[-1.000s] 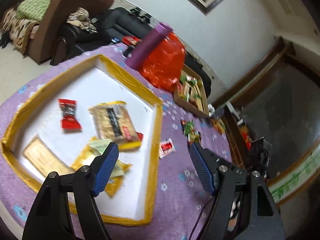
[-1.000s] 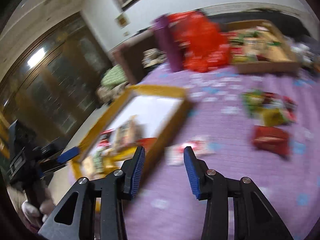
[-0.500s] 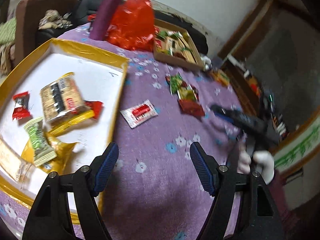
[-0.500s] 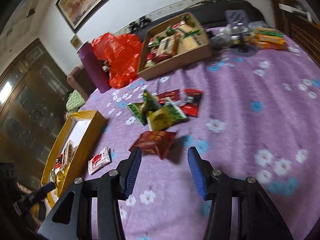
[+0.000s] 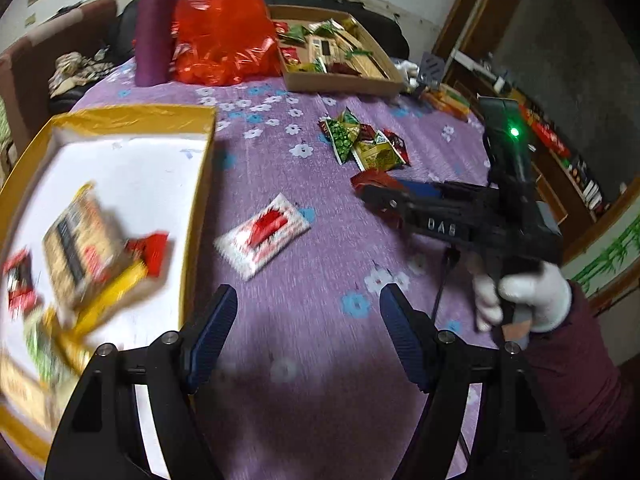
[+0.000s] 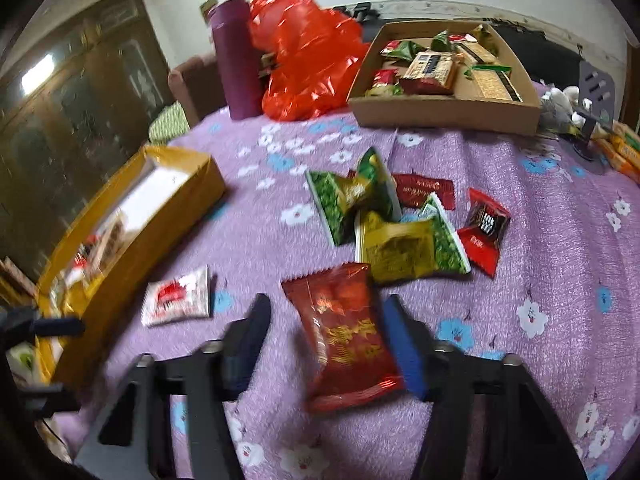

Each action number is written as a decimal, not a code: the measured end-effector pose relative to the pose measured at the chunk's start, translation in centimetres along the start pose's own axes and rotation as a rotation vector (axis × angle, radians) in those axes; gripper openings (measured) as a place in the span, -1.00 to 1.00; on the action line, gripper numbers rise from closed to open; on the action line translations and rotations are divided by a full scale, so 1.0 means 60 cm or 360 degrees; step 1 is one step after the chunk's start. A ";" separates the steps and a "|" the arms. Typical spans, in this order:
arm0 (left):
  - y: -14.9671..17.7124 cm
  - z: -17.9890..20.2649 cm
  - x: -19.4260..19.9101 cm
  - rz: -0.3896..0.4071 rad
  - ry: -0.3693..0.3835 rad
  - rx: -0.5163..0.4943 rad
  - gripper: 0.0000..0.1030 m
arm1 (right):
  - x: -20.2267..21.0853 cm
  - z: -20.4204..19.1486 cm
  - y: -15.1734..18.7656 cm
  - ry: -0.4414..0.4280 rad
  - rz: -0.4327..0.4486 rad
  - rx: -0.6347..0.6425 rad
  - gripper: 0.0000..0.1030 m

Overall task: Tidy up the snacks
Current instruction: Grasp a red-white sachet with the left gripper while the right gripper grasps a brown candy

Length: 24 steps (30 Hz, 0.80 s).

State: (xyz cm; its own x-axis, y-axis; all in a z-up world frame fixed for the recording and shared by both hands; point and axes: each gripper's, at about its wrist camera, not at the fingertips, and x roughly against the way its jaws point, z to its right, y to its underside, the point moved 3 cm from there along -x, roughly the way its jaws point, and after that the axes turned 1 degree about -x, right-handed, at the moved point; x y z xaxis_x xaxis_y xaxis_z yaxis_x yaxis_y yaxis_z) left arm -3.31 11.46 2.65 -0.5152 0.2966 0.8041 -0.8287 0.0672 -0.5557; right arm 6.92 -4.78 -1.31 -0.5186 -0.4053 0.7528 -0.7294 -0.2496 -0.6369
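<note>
My right gripper [image 6: 326, 330] is open with its jaws on either side of a dark red snack packet [image 6: 344, 332] lying on the purple cloth; it also shows in the left wrist view [image 5: 380, 196]. My left gripper [image 5: 308, 328] is open and empty above the cloth, short of a white-and-red packet [image 5: 264, 234] that also shows in the right wrist view [image 6: 178, 296]. A yellow-rimmed white tray [image 5: 200, 184] at the left holds several snacks. A loose pile of green, yellow and red packets [image 6: 384, 216] lies mid-table.
A brown cardboard box [image 6: 440, 114] of snacks stands at the back, beside a red plastic bag [image 6: 308, 56] and a purple bottle [image 6: 236, 64]. Orange packets [image 6: 620, 152] and a small stand [image 6: 592, 92] sit at the far right edge.
My right gripper has moved forward so the dark red packet now lies between its jaws. My left gripper has swung right, away from the tray, toward the white-and-red packet.
</note>
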 end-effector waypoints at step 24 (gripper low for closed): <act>-0.055 0.033 -0.118 -0.0235 -0.0107 -0.0407 -0.03 | 0.006 0.026 0.010 -0.0138 0.0006 -0.0182 -0.35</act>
State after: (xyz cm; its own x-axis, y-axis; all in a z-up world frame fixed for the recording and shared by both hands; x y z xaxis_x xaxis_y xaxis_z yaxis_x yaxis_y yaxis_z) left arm 2.63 7.23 -0.78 -0.4136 0.2025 0.8876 -0.8182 0.3449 -0.4599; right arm 6.97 -6.44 -1.69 -0.4845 -0.4818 0.7302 -0.7763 -0.1480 -0.6127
